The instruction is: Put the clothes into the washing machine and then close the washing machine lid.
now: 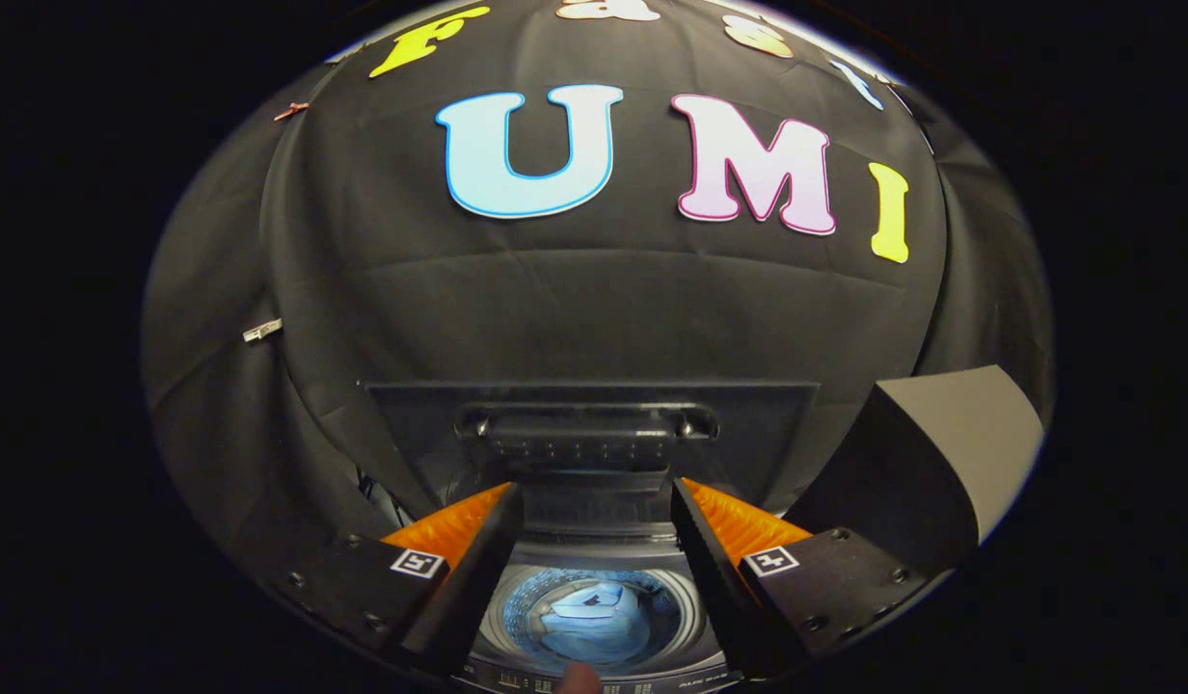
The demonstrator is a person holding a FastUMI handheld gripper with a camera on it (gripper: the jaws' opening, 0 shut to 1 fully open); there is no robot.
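Black cloth walls the booth behind a top-loading washing machine [594,665], whose lid [594,424] stands raised upright against that cloth. The round drum [594,617] lies open below, seen between the two fingers, and the pale blue clothes [594,612] sit bundled inside it. The gripper [594,506] hangs above the opening with its jaws released, spread wide and grasping nothing. A dark box-like object [931,453] stands just beside the machine, past one finger.

Clothes [594,617] inside washing machine [594,564], lid [594,434] behind.
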